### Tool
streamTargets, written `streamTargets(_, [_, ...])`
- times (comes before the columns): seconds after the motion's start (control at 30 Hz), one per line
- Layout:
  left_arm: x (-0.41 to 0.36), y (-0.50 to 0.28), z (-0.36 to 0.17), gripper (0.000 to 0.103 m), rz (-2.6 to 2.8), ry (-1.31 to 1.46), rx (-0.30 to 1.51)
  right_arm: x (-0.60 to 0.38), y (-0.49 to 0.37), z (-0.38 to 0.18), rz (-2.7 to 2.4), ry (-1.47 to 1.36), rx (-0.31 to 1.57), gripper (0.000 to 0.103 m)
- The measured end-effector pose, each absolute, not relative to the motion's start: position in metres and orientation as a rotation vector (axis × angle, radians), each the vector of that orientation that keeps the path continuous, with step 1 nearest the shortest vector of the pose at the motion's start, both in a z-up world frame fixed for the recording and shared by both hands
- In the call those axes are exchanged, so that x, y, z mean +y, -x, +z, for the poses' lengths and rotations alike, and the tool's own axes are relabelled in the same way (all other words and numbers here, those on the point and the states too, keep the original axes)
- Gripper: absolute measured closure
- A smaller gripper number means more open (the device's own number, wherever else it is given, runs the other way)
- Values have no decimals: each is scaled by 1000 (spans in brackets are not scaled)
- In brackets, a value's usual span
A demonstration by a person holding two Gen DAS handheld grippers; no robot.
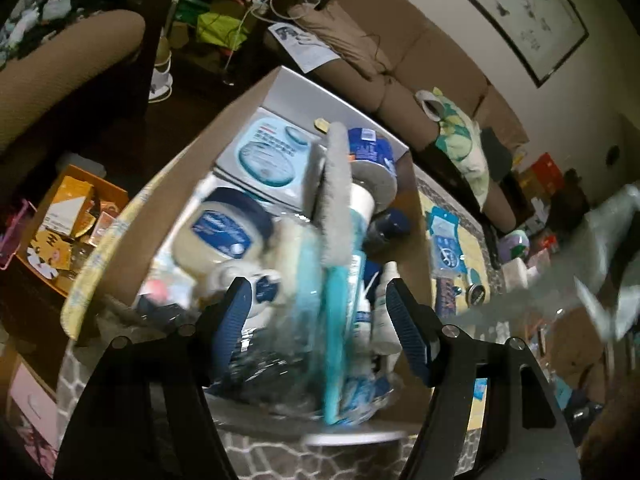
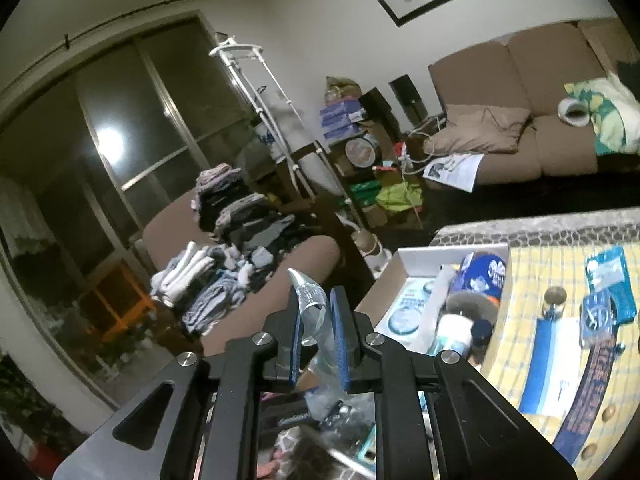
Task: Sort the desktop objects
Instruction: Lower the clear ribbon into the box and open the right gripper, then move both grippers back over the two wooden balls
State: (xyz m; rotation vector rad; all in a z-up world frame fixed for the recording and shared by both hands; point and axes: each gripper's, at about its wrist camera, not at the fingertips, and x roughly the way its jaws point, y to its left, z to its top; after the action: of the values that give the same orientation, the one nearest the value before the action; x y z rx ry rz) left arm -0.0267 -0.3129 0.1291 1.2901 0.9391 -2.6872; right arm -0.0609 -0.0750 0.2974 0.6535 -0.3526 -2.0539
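One cardboard box — one sofa, two blue packets.

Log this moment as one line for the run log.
left gripper: open over cardboard box of toiletries | right gripper: shut on clear plastic bag | sorting unfinished

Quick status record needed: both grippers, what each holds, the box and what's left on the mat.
left gripper: open, fingers spread over the cardboard box
right gripper: shut on a clear plastic bag
box contents: Vaseline jar, teal brush, blue tub, white bottles
yellow mat: blue packets and a blue-white box outside the box
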Motion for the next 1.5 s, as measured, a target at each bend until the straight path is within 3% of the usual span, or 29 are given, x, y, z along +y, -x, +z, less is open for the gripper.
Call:
streamTargets(0.37, [-306,15,130,34,-2757,-1341,808,-110,103,227,-2273,-789,-127,88])
streamTargets(0.6, [-299,18,132,31,-2782,-1345,850,-145,128,147,-2265,-1074,221,88])
streamTargets(0.77, [-295,15,137,31,-2803,-1345,851,-149,135,125,-2290,-1120,384,88])
streamTargets(0.8, [-294,15,137,30,-2805,-1344,848,-149,135,126,-2290,-1105,393,85])
streamTargets(0.83, [-292,15,138,29,-2809,-1344,839,-149,135,129,-2293,-1089,404,64])
streamTargets(0.87, [-290,15,140,26,-2812,-1343,817,-149,136,131,-2300,-1082,411,29])
streamTargets(0.93, [-284,15,143,25,-2816,-1335,757,-148,134,138,-2315,-1063,415,9])
streamTargets(1.13, [-269,10,154,12,-2820,-1305,600,-124,130,155,-2316,-1070,261,8])
streamTargets(1.27, [-266,6,159,4,-2819,-1296,578,-111,125,160,-2313,-1086,164,0])
streamTargets(1.5, [-261,-3,168,0,-2825,-1279,563,-73,111,173,-2278,-1084,-43,0])
